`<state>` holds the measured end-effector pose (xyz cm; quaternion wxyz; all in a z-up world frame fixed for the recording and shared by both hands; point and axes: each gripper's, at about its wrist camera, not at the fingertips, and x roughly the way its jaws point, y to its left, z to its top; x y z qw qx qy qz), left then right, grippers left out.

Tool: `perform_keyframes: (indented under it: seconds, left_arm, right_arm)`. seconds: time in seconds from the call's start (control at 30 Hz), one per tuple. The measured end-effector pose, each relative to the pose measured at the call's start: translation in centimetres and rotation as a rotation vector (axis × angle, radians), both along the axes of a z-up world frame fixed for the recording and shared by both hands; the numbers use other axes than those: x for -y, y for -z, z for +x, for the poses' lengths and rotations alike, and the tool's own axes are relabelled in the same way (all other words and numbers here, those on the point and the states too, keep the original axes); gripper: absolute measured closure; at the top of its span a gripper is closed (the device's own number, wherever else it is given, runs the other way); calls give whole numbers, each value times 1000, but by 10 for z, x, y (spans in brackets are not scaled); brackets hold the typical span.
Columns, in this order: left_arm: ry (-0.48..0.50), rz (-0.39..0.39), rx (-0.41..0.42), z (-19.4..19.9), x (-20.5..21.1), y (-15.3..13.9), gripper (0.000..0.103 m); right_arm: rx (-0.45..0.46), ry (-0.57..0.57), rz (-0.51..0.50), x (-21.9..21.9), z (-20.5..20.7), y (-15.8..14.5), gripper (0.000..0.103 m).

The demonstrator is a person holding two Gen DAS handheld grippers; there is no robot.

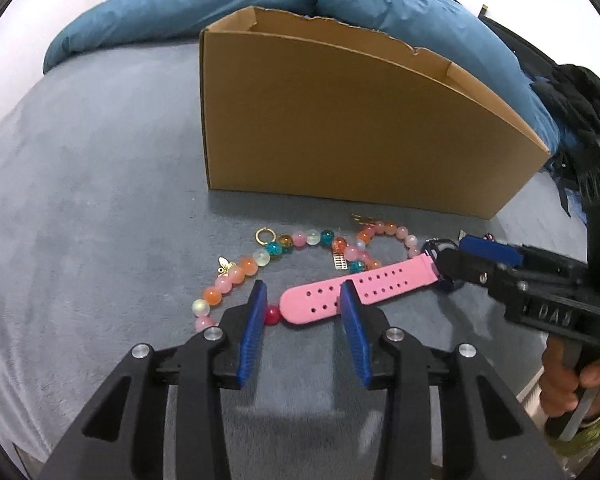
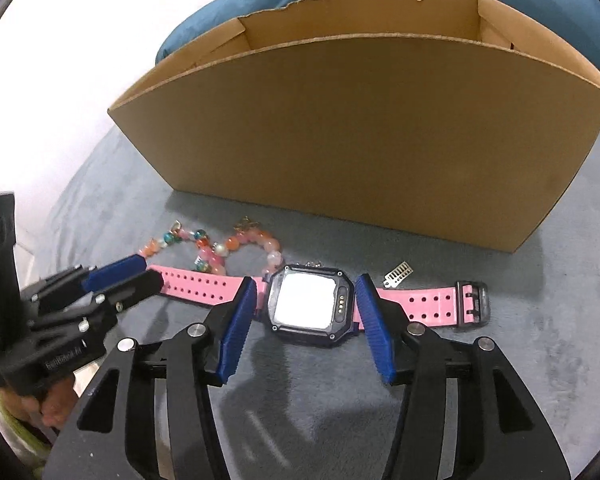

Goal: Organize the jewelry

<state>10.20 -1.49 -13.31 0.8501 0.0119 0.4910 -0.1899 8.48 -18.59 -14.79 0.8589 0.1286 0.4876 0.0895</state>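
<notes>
A watch with a pink strap (image 1: 332,294) and a dark square case (image 2: 306,304) lies flat on the grey blanket, its pale back facing up. My left gripper (image 1: 303,292) is open, and its blue pads straddle the free strap end without pressing it. My right gripper (image 2: 307,284) is open too, with a pad on each side of the case and a gap at both. A bracelet of orange, pink and teal beads (image 1: 260,258) curls behind the strap. A small gold charm (image 2: 398,276) lies by the buckle side.
An open cardboard box (image 2: 340,140) stands just behind the jewelry. A blue duvet (image 1: 180,12) is bunched behind it, and dark clothing (image 1: 572,96) lies at the right. A gold ring (image 1: 265,236) rests by the beads. A hand (image 1: 580,380) holds the right gripper's handle.
</notes>
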Motion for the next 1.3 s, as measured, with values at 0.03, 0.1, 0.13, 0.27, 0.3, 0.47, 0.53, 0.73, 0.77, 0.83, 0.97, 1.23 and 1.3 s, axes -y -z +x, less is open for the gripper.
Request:
perform_keyframes:
  seconds: [0.03, 0.1, 0.13, 0.27, 0.3, 0.47, 0.53, 0.73, 0.77, 0.83, 0.97, 1.23, 1.3]
  left_arm:
    - [1, -1, -6, 2, 1, 0, 66]
    - [4, -8, -24, 4, 2, 2, 64]
    - [5, -15, -35, 5, 2, 2, 64]
    - [14, -65, -62, 9, 4, 0, 63]
    - [9, -84, -53, 7, 3, -3, 63]
    - [38, -265, -17, 2, -5, -20, 63]
    - [47, -319, -47, 3, -4, -17, 63]
    - [-12, -181, -66, 9, 12, -5, 78]
    - [-20, -164, -52, 9, 13, -5, 82]
    - [-18, -133, -31, 7, 11, -5, 98]
    - [41, -94, 0, -2, 18, -9, 101]
    - [118, -110, -30, -12, 7, -11, 101]
    - [134, -133, -41, -15, 6, -13, 101]
  right_arm:
    - [2, -1, -6, -1, 0, 1, 54]
    - [5, -2, -11, -1, -1, 2, 54]
    - [7, -2, -14, -2, -1, 3, 54]
    - [14, 1, -18, -3, -3, 4, 54]
    - [15, 3, -16, -3, -3, 4, 54]
    - [26, 5, -16, -3, -7, 5, 54]
    - [31, 5, -20, -3, -8, 5, 54]
    - [43, 1, -36, -5, -9, 4, 55]
    - [46, -1, -39, -6, -10, 4, 54]
    - [51, -3, -44, -6, -11, 3, 55]
    - [58, -11, -36, -2, -18, -6, 55]
    - [50, 173, -60, 57, -37, -18, 55]
    - [43, 191, -24, 66, -36, -18, 55]
